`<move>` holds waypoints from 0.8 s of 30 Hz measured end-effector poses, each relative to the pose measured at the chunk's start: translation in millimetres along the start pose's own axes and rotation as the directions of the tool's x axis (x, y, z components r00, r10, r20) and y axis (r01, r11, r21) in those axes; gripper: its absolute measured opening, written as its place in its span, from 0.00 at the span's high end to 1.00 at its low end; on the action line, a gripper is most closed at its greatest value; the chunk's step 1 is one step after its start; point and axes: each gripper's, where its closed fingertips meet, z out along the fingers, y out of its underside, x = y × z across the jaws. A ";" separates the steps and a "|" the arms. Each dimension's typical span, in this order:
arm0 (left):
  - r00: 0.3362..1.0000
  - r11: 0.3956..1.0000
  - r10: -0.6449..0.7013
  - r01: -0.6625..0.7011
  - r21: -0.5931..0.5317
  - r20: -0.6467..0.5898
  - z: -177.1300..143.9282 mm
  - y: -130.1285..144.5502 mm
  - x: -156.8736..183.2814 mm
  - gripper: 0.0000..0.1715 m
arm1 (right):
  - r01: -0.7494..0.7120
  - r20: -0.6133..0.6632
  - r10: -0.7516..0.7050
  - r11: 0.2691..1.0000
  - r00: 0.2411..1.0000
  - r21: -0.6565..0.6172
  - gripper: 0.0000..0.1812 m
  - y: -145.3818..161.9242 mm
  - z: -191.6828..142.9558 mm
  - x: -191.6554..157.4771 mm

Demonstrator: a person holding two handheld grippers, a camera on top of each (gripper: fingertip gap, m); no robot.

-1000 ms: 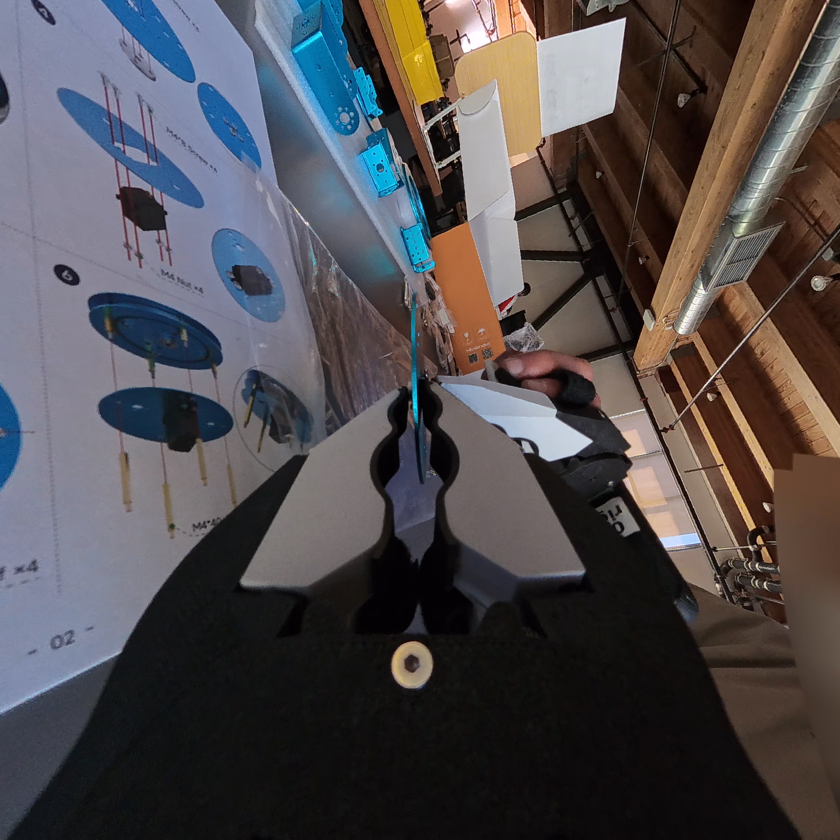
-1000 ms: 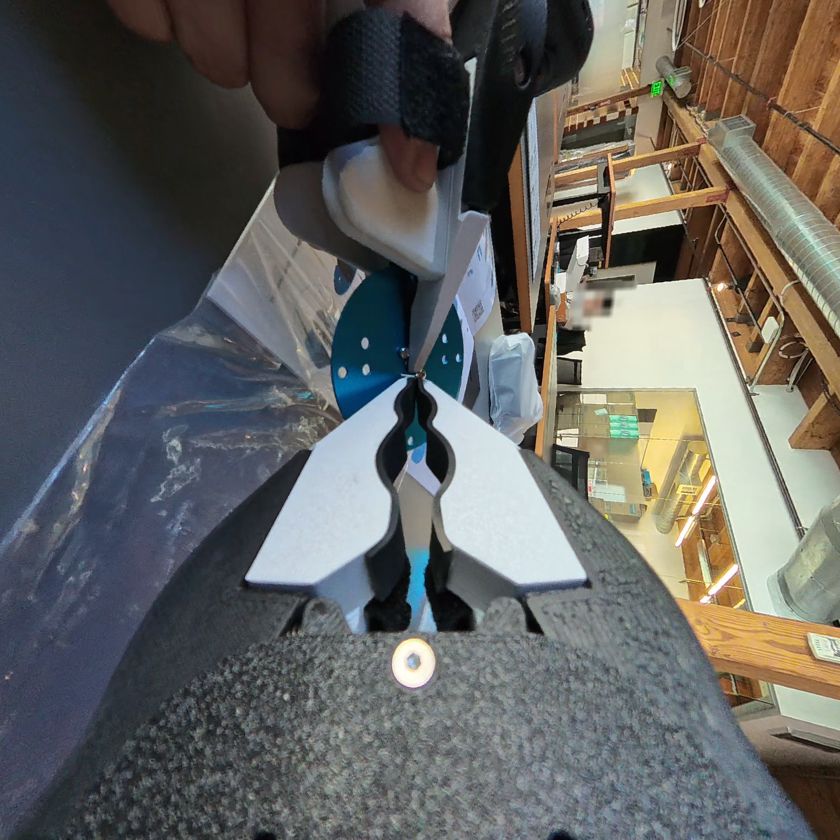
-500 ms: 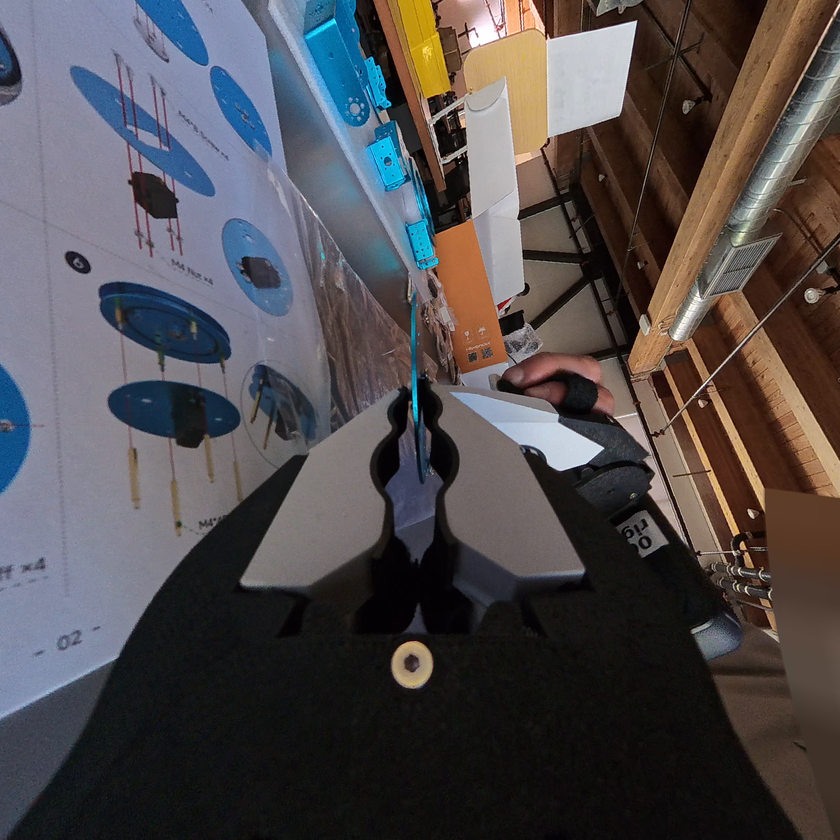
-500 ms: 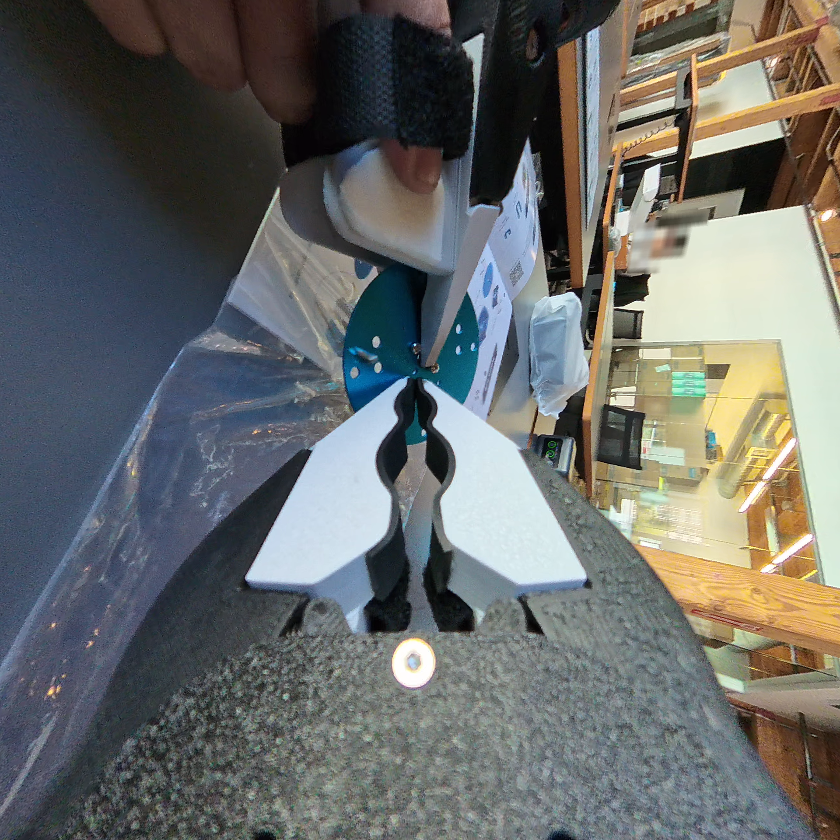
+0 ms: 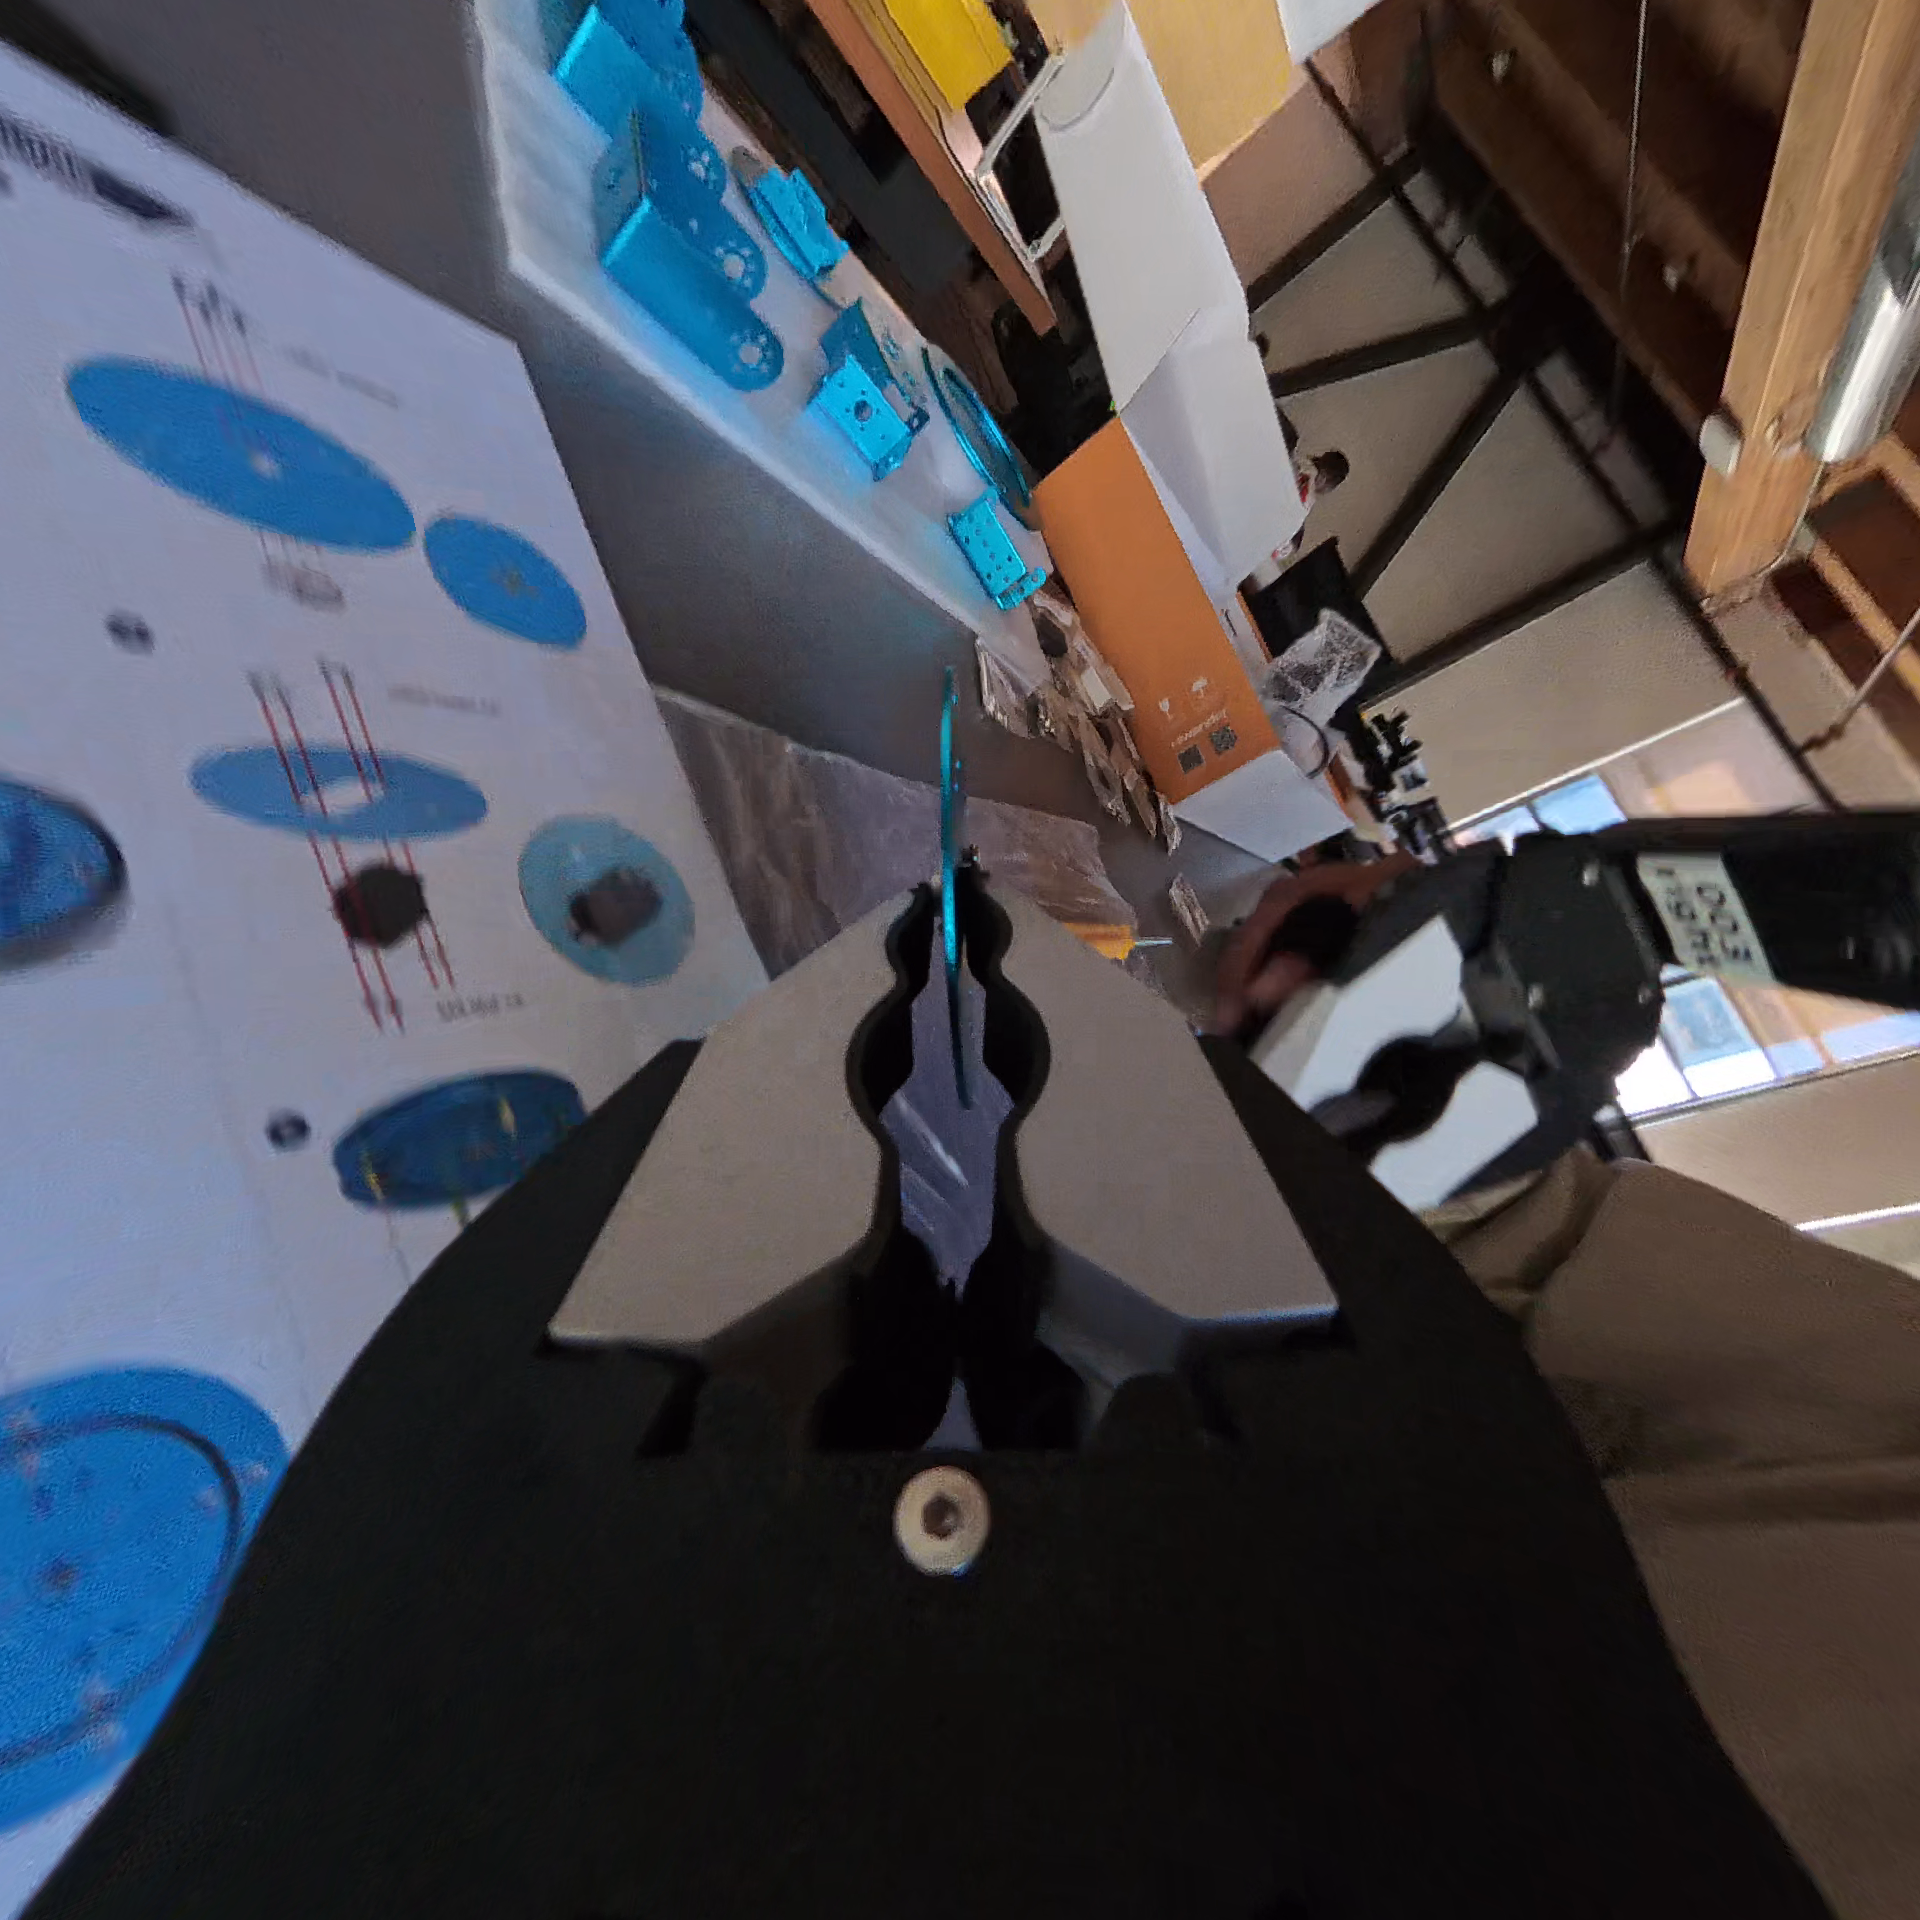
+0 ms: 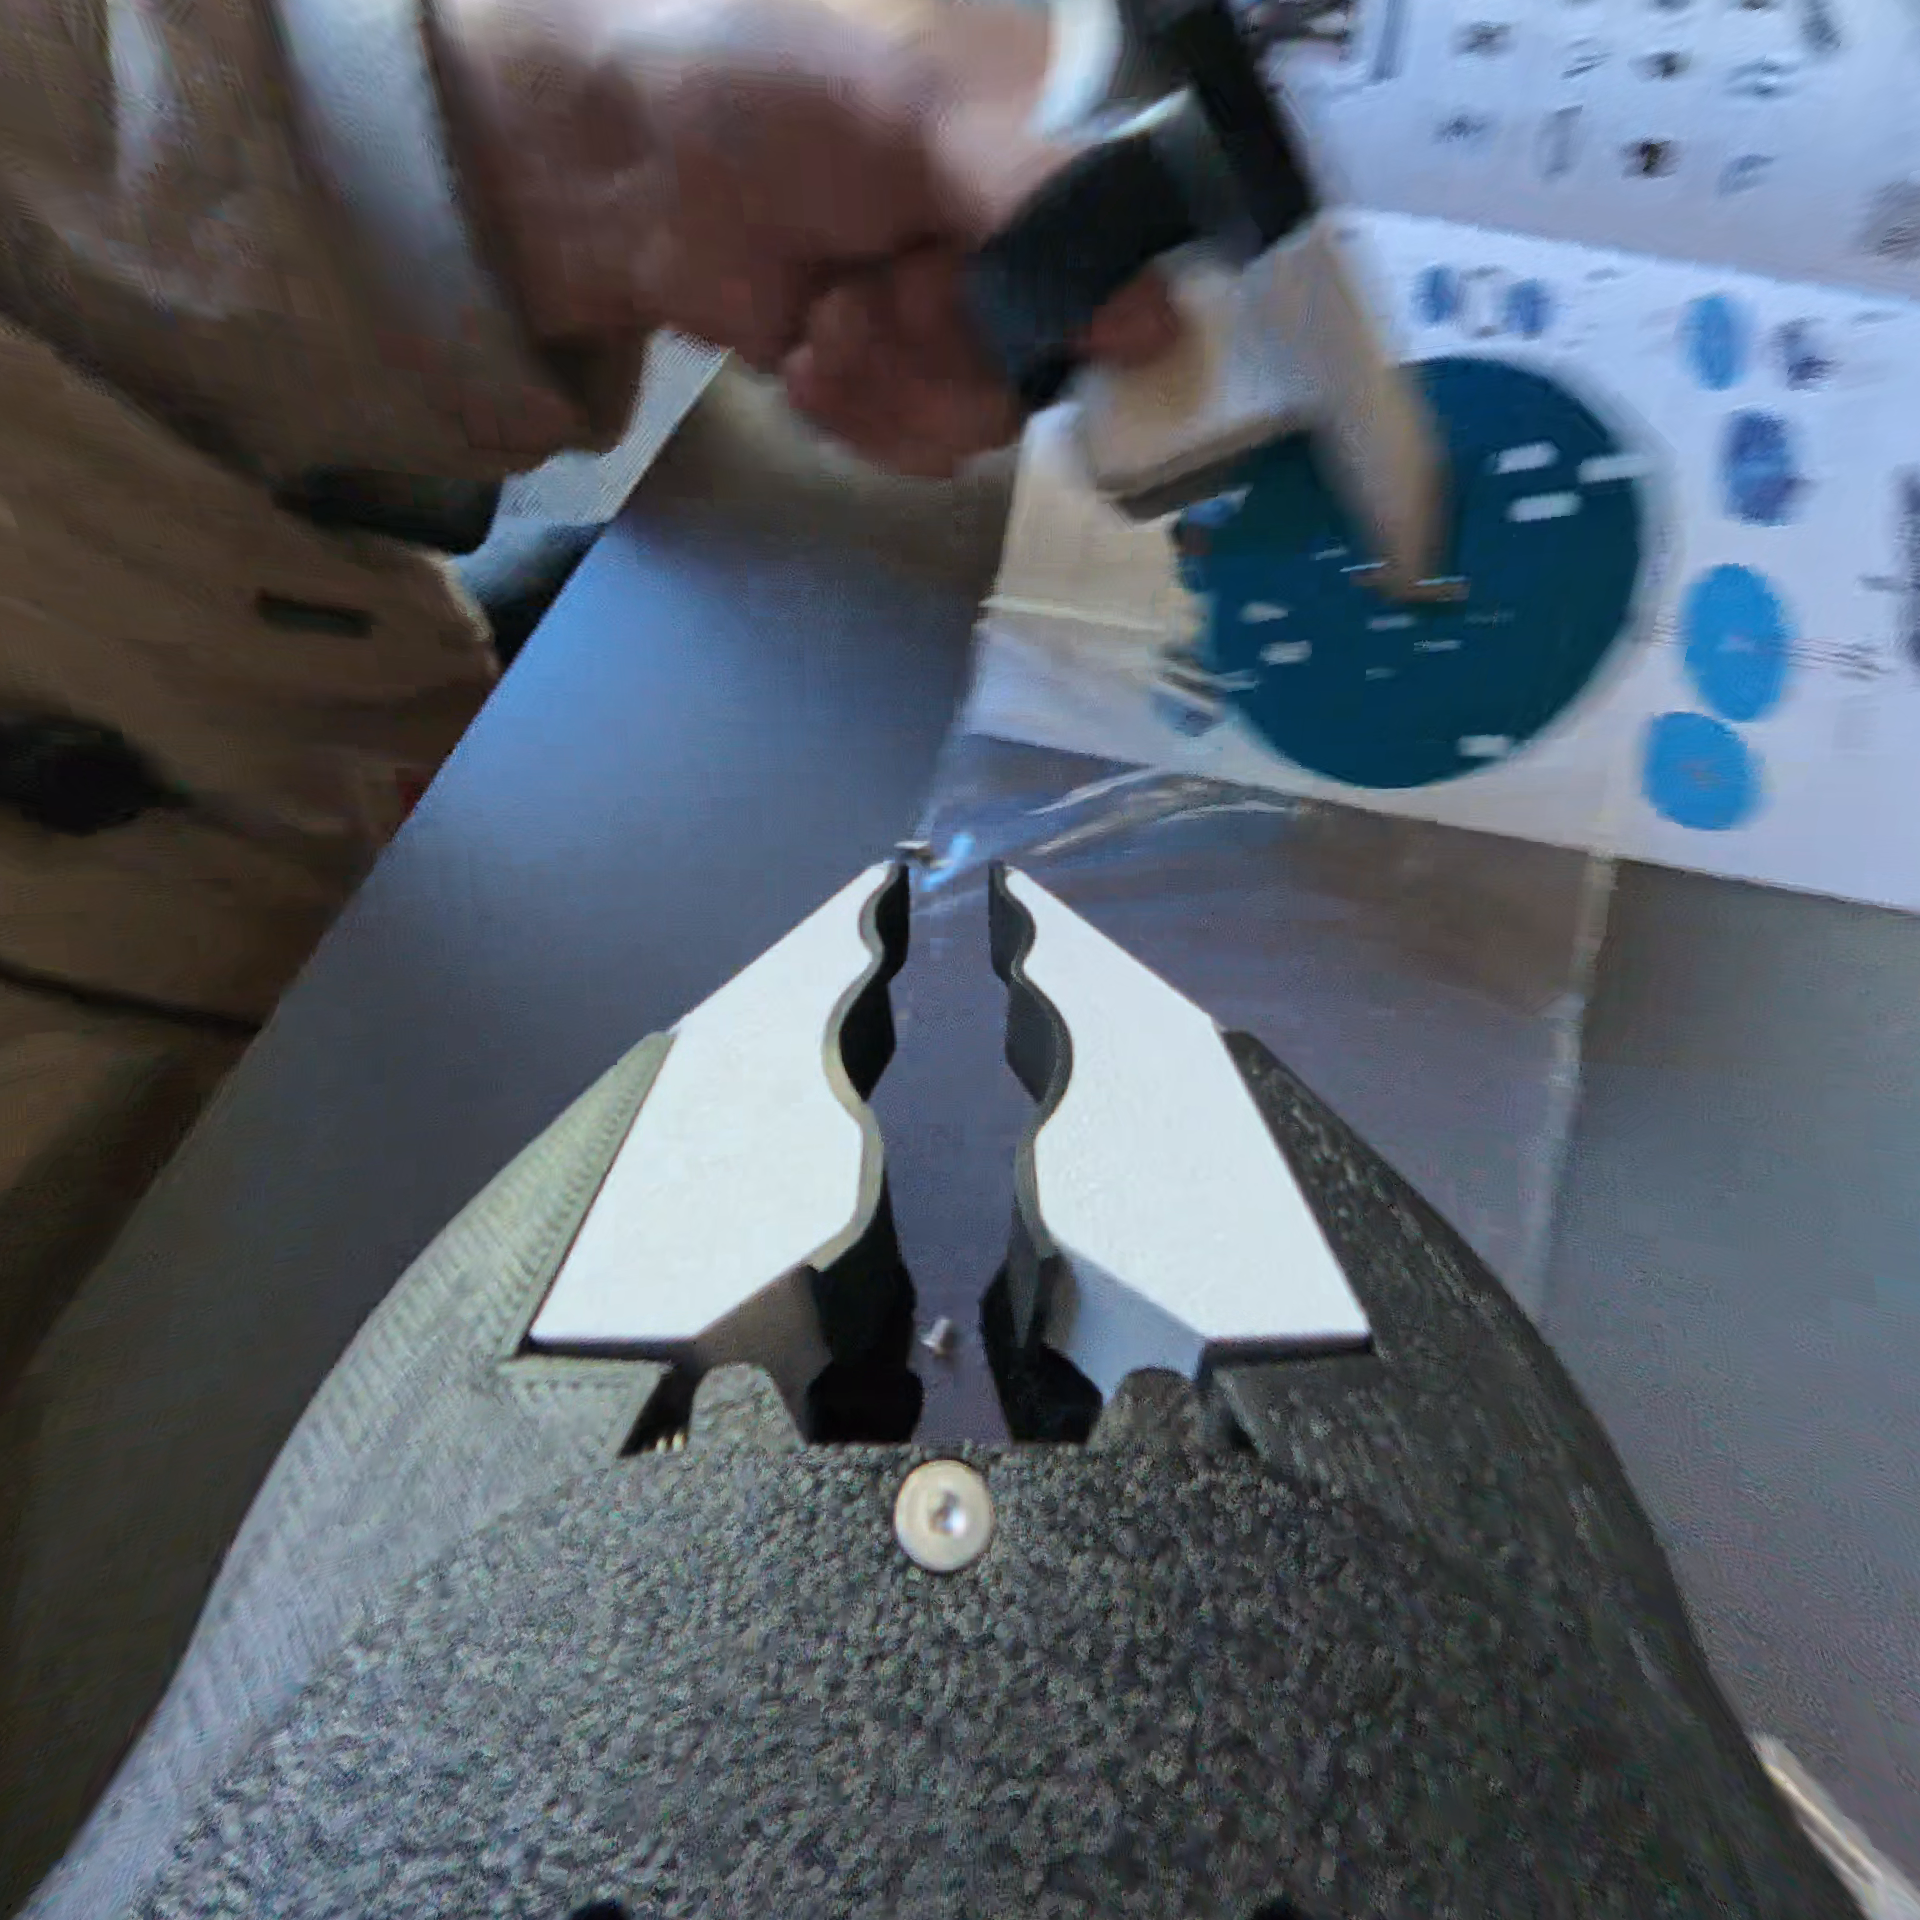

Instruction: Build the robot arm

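My left gripper (image 5: 951, 899) is shut on a thin blue metal disc (image 5: 948, 790), which I see edge-on and standing upright past the fingertips. In the right wrist view the same disc (image 6: 1455, 675) shows its round, holed face, blurred, with the left gripper (image 6: 1403, 582) clamped on it from above. My right gripper (image 6: 945, 873) is open with a narrow gap and holds nothing. It hovers low over the dark table (image 6: 675, 779). One small screw (image 6: 914, 850) lies by its left fingertip. Another screw (image 6: 940, 1335) lies on the table between the fingers.
A printed instruction sheet (image 5: 312, 727) with blue diagrams lies on the table. A clear plastic bag (image 6: 1299, 914) lies ahead of the right gripper. Blue metal brackets (image 5: 686, 270) sit on a white tray farther off, beside an orange box (image 5: 1143, 623). A person's tan sleeve (image 6: 208, 623) is at the table's edge. My right fingertips sit around 11 cm from my left ones.
My right gripper has opened, left the disc's centre and swung down and away towards the table. The left gripper still holds the disc and has shifted over the sheet.
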 end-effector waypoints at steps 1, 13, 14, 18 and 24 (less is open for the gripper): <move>0.999 0.999 0.045 -0.045 -0.008 0.006 2.8 -10.7 -0.9 0.97 | 0.039 0.016 -0.038 0.999 0.999 -0.007 0.93 3.9 6.1 -10.1; 0.935 0.887 0.161 -0.277 -0.369 -0.315 99.5 -33.6 35.8 0.97 | -0.150 -0.016 0.149 0.980 0.989 -0.130 0.91 103.8 -34.2 -14.6; 0.925 0.876 0.148 -0.287 -0.387 -0.349 109.3 -29.9 40.1 0.97 | -0.141 -0.087 0.132 0.984 0.987 -0.111 0.90 106.4 -39.0 -6.1; 0.895 0.886 0.107 -0.283 -0.367 -0.432 131.1 -20.1 49.8 0.97 | -0.270 -0.229 0.263 0.963 0.937 -0.002 0.89 109.6 -54.6 6.6; 0.879 0.876 0.151 -0.331 -0.351 -0.451 124.7 7.7 41.2 0.97 | -0.227 -0.383 0.242 0.970 0.891 0.086 0.93 102.9 -53.0 1.4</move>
